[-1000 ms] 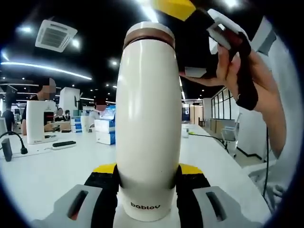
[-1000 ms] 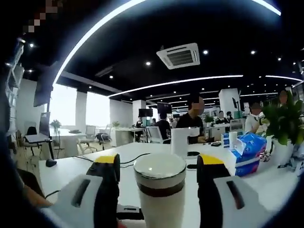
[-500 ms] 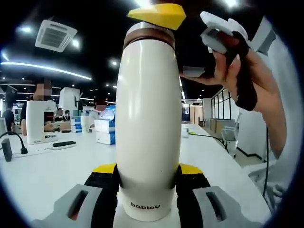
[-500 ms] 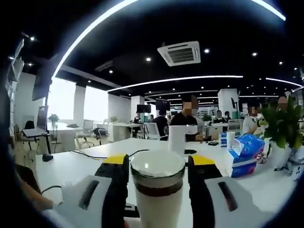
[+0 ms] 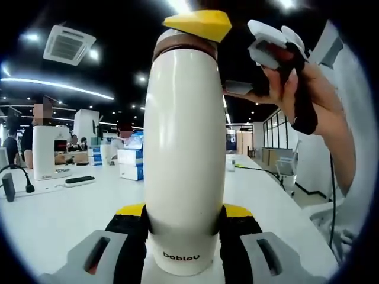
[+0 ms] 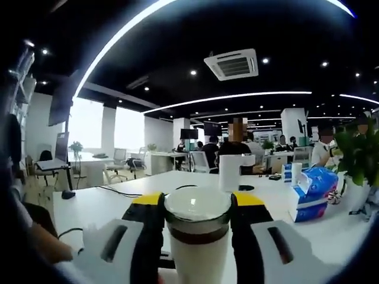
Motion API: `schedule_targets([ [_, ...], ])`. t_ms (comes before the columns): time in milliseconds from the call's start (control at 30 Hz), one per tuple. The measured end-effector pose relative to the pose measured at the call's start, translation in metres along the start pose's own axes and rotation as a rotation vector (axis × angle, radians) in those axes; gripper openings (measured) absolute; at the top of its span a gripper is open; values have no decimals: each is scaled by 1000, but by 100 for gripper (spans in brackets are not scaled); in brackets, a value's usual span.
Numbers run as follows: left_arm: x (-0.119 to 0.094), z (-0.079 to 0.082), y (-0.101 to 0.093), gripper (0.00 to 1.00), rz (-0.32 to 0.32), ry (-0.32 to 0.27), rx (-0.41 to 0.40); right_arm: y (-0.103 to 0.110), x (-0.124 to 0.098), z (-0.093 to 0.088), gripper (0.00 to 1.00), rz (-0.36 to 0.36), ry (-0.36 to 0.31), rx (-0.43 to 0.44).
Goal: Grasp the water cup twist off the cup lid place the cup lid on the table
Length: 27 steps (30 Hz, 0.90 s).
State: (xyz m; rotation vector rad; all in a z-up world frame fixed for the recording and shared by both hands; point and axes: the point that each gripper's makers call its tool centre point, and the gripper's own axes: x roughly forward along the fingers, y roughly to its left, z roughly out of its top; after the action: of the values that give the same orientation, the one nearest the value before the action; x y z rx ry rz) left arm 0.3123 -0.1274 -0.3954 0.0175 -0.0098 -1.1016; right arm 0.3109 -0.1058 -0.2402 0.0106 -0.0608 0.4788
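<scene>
Left gripper (image 5: 185, 222) clamps base of water cup (image 5: 185, 148), upright above table (image 5: 59, 219). Right gripper (image 6: 195, 204) jaws pressed on cup lid (image 6: 197, 210), still seated. Risk: pads bear on lid's smooth rim, slip likely during twist. Risk: cup body rotates in left jaws if clamp weak.

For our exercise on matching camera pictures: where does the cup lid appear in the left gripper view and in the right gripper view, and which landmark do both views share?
Left gripper view: the cup lid sits at top centre, capping the tall white cup, with a yellow jaw tip against it.
Right gripper view: the lid is at bottom centre, seen from above between the two yellow-tipped jaws.
Shared landmark: the brown band under the lid.
</scene>
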Motion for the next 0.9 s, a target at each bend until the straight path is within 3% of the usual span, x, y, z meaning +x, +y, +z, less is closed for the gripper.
schedule_targets([
  [333, 0, 0, 1, 48, -2, 0, 0, 4, 1, -1, 46, 89, 19, -24],
  [900, -1, 0, 4, 48, 0, 7, -7, 10, 2, -4, 45, 327, 84, -37],
])
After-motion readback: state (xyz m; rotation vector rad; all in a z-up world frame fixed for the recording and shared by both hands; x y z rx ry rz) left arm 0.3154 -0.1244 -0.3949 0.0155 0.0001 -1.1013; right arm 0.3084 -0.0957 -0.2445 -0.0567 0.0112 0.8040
